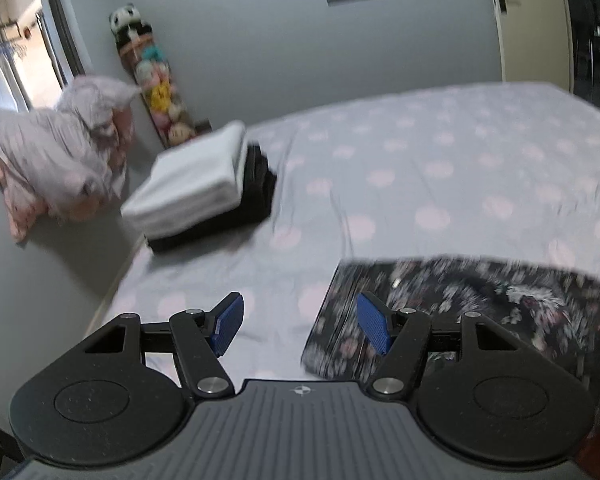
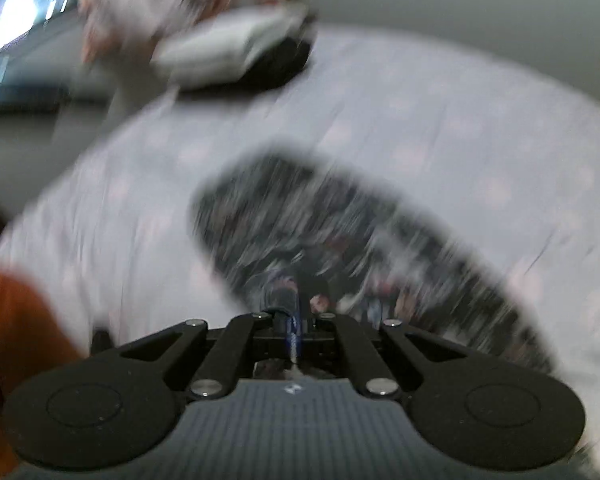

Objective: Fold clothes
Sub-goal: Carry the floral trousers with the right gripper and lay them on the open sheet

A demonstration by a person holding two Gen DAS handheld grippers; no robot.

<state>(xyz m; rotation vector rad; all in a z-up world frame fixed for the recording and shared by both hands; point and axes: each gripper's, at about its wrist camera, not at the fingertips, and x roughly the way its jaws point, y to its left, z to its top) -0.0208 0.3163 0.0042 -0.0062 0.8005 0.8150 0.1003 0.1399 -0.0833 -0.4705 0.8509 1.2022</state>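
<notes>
A dark floral garment (image 1: 480, 304) lies on the polka-dot bed sheet (image 1: 420, 168), near the front right in the left wrist view. My left gripper (image 1: 300, 326) hangs open just above the sheet, its right blue pad (image 1: 374, 328) over the garment's left edge and nothing between the pads. In the blurred right wrist view the same floral garment (image 2: 340, 232) spreads ahead, and my right gripper (image 2: 294, 320) is shut on a bunched edge of it. A stack of folded clothes (image 1: 196, 188), white on black, sits at the bed's far left.
A crumpled pink-grey quilt (image 1: 56, 156) lies on the ledge left of the bed. A hanging column of plush toys (image 1: 156, 80) stands against the grey wall. A door (image 1: 528, 20) is at the back right. Bare sheet stretches across the middle and right.
</notes>
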